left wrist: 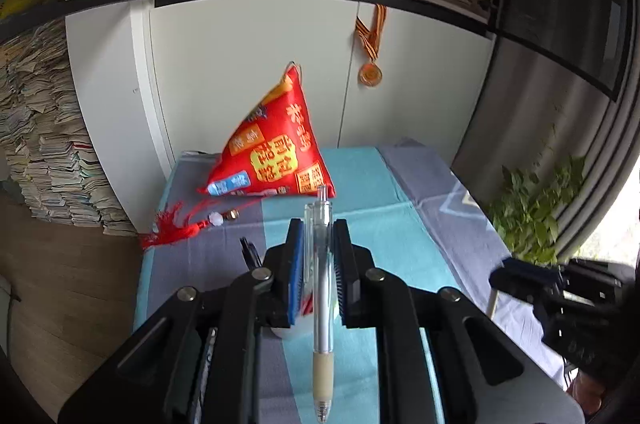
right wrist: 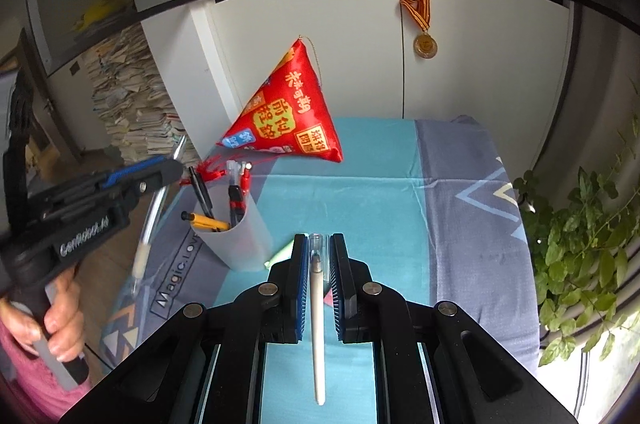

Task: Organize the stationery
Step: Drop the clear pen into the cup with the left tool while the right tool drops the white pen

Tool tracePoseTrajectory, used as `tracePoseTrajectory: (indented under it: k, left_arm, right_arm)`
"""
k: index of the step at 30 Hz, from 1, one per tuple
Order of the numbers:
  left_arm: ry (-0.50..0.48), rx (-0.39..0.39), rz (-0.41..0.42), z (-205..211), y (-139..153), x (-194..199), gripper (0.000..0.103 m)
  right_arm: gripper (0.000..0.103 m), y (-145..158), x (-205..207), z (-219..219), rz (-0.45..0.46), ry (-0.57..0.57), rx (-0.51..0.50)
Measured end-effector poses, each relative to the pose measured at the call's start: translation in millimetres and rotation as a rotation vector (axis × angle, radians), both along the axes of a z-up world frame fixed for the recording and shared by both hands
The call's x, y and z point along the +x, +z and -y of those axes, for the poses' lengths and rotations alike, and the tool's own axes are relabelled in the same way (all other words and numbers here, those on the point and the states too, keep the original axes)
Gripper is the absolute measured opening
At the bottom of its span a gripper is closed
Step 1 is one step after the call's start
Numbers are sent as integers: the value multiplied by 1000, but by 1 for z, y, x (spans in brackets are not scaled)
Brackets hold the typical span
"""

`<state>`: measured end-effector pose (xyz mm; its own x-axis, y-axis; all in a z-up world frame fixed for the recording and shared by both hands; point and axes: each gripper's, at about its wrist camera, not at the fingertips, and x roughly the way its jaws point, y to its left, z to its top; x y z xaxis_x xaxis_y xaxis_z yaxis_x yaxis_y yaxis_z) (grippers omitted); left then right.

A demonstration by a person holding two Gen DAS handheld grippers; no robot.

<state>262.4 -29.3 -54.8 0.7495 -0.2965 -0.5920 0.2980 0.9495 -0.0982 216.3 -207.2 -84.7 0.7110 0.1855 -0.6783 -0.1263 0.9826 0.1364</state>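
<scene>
So both grippers are pinching pens: the left gripper [left wrist: 318,224] clamps a clear pen [left wrist: 322,288], the right gripper [right wrist: 319,238] a white pen [right wrist: 317,312], both above the blue tablecloth [right wrist: 380,195], near the white pen cup [right wrist: 240,236].

"Magic.Love" printed on tablecloth [right wrist: 176,280]. "GenRobot.AI" on left gripper [right wrist: 176,159] body. Yellow Chinese characters on red pyramid pouch [right wrist: 292,119], not reliably legible.
</scene>
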Motion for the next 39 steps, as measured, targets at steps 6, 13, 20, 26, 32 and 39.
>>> tracePoseTrajectory:
  k: [6,13,20,26,32,39]
  left_arm:
    - [79,-66,57,-7,0,40,12]
    - [125,-122,93,-16,-12,60,12]
    - [156,-166,94,-29,-32,64,12]
    - [147,-163,119,-35,-41,51,13]
    - [120,-169,116,-44,-49,36,14]
    - [100,-175,108,-56,-50,17,13]
  right_arm:
    - [11,6,-5,-4,11,-20,-8]
    - [11,24,-4,-6,53,-46,-21]
    - [11,31,23,-26,57,-13,18]
    - [11,43,51,-46,97,16,70]
    - [11,55,74,-70,150,38,80]
    - [11,54,93,-88,169,31,75]
